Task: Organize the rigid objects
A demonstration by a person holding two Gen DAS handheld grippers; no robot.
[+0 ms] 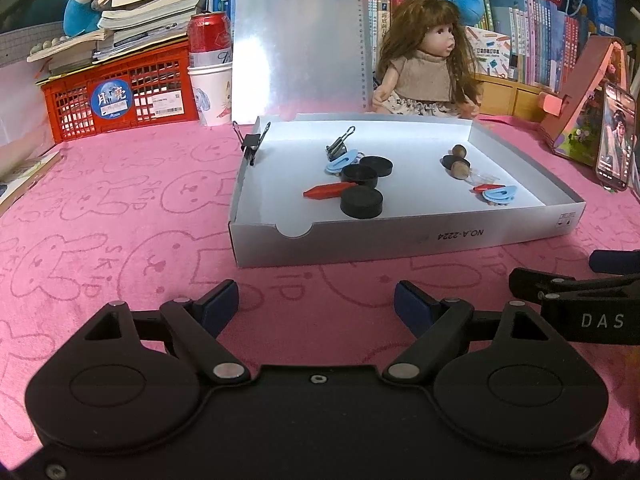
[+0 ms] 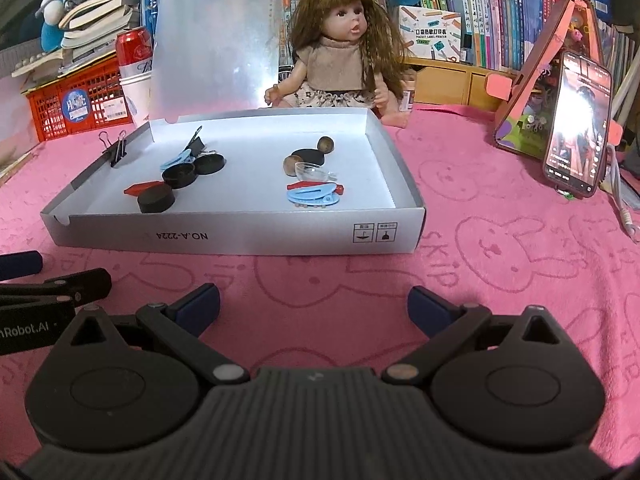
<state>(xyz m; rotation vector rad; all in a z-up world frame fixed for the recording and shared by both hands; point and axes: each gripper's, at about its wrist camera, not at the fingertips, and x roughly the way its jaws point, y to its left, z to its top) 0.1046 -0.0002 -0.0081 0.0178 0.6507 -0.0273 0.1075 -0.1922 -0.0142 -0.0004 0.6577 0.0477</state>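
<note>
A: Both grippers?
B: Left gripper (image 1: 316,304) spread wide, holding nothing, low over the pink cloth (image 1: 120,208). Right gripper (image 2: 314,306) likewise wide and bare.
A: The box (image 2: 240,232)?
B: At twelve o'clock of both, lid up. Three black discs (image 1: 361,202) with a red piece (image 1: 326,191) at its nine o'clock side; nuts (image 2: 294,165) and blue clips (image 2: 314,197) at three. A binder clip (image 1: 253,142) grips the left wall.
</note>
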